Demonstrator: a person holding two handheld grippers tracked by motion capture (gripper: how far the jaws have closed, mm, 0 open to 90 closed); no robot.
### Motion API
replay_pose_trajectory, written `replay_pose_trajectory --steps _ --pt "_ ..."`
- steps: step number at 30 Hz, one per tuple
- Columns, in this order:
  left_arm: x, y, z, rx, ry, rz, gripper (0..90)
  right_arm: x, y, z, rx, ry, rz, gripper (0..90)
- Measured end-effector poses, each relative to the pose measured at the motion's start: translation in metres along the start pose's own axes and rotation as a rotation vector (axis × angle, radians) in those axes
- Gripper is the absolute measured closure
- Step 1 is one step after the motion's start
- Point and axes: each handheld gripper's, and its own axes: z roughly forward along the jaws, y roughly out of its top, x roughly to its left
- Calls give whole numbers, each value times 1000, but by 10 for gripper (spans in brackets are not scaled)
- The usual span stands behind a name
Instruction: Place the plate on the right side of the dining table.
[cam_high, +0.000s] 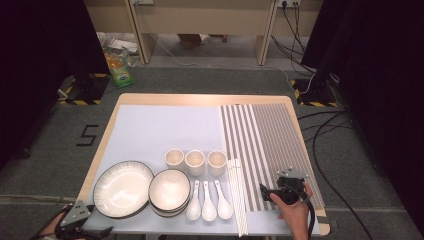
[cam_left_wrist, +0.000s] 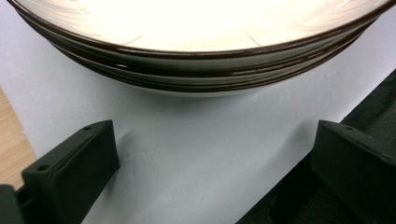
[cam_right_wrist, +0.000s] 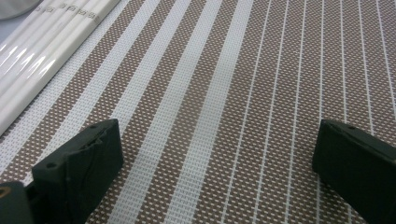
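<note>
A stack of white plates with dark rims sits at the front left of the pale mat. My left gripper is low at the table's front left corner, open and empty. In the left gripper view its jaws stand wide apart just short of the plates. My right gripper, held in a hand, hovers over the striped placemat, open with nothing between its jaws. White chopsticks lie just to its left, and their ends show in the right gripper view.
A stack of dark-rimmed bowls stands beside the plates. Three white cups line up behind three white spoons. The table's wooden edge and the dark floor flank the mat's front corner.
</note>
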Motion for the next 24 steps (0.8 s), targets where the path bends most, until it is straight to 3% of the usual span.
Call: replay_pose_trajectory --steps 10,11,12,13,15,16,24 --pt "2 -1 -1 -12 -14 -18 0 -1 0 -1 -1 3 5 34" --pt "3 -1 -2 -13 -18 -20 0 -1 0 -1 -7 0 5 56" --pt "4 -1 -3 -14 -12 -21 15 -1 0 -2 -18 -6 0 136" --pt "5 -1 -6 -19 -9 -42 60 -2 1 -5 -71 33 -9 236" --pt "5 -1 -8 -19 -6 -48 77 -2 2 -6 -94 36 -4 201" --pt "6 -3 -11 -21 -5 -51 122 -4 4 -11 -123 14 14 149" --pt "7 -6 -19 -1 -18 -71 145 2 15 -22 -183 70 4 149"
